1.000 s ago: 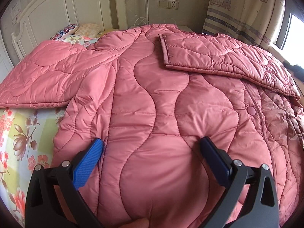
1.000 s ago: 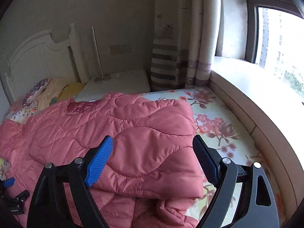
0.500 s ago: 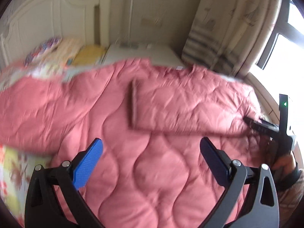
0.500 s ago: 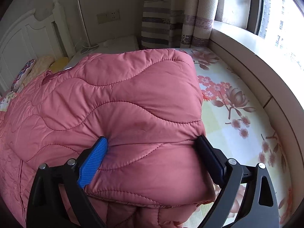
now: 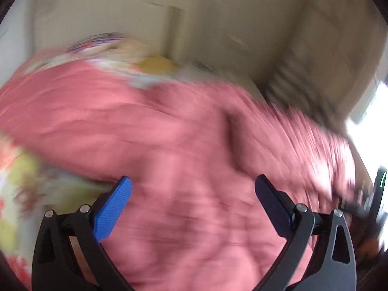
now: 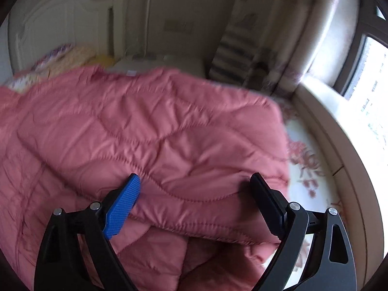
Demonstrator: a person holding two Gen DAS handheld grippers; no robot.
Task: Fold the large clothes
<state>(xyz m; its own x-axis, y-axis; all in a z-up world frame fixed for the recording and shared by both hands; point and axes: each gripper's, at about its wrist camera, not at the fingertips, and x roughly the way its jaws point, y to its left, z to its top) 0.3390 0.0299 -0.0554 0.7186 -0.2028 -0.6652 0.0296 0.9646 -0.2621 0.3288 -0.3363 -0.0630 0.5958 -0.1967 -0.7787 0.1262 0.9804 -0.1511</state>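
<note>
A large pink quilted coat (image 6: 150, 131) lies spread over the bed, one sleeve folded across its front. In the blurred left wrist view the coat (image 5: 184, 145) fills the middle. My left gripper (image 5: 193, 181) is open and empty above the coat's lower part. My right gripper (image 6: 195, 179) is open and empty, its fingers either side of the folded sleeve's near edge. The right gripper shows faintly at the right edge of the left wrist view (image 5: 363, 198).
The floral bedsheet (image 6: 308, 165) shows to the right of the coat and at the left (image 5: 21, 174). A white headboard (image 6: 55, 24), pillows (image 6: 70, 53), a bedside cabinet (image 6: 160, 60), curtains (image 6: 257, 38) and a window ledge (image 6: 339, 131) surround the bed.
The left gripper has swung fast, blurring its view, and now looks further left and up. The right gripper has pulled back and up from the folded sleeve. Both stay open.
</note>
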